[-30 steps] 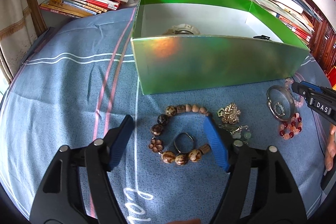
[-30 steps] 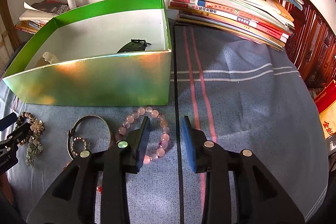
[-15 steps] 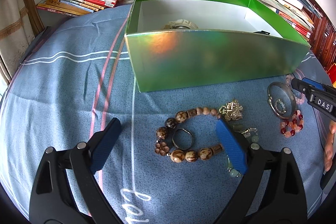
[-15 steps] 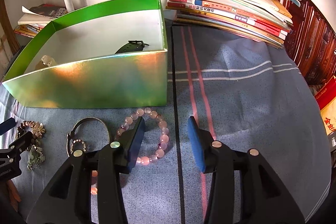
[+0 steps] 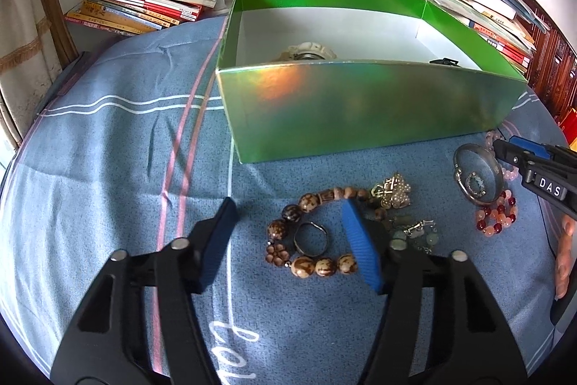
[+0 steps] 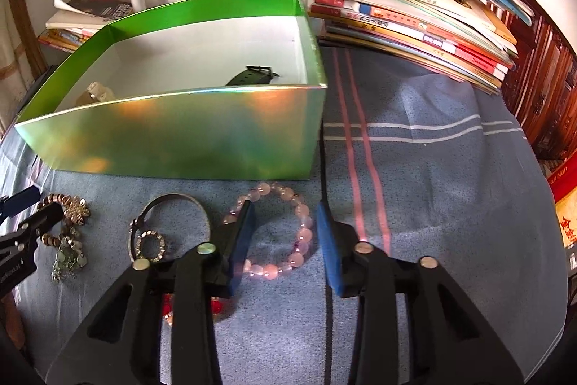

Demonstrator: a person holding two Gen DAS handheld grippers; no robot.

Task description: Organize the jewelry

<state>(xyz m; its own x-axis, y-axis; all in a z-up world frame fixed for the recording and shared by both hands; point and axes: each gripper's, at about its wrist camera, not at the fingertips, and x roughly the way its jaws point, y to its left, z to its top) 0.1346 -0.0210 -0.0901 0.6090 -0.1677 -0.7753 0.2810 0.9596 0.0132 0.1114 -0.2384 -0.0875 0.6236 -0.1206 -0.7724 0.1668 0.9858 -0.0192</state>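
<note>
The left gripper has narrowed its span over the last second: half a second ago its fingers stood wide, well outside the brown bead bracelet, and now the right-hand finger has come in over the bracelet's right side, while the left-hand finger sits on bare blue cloth clear of the beads. The fingers are open, with nothing between them but the bracelet's left half and the small dark ring lying inside its loop. That reads as a closing approach on the bracelet or the ring; which one cannot be told yet.

The right gripper has meanwhile opened somewhat and drifted so that its fingers, empty and parted, straddle the right side of the pink bead bracelet. The left finger lies over that bracelet's left arc.

Everything waiting to be sorted lies on the cloth-covered worktop just in front of the green box's near wall: the brown bracelet toward the box's left end, the pearl brooch and a pale green chain piece beside it, then the metal bangle, a red-and-pink bracelet and the pink bracelet toward the right end. Inside the box there are already a whitish piece at the left and a black strap at the right, so the sorting looks partly done, with both grippers lining up their next picks.
</note>
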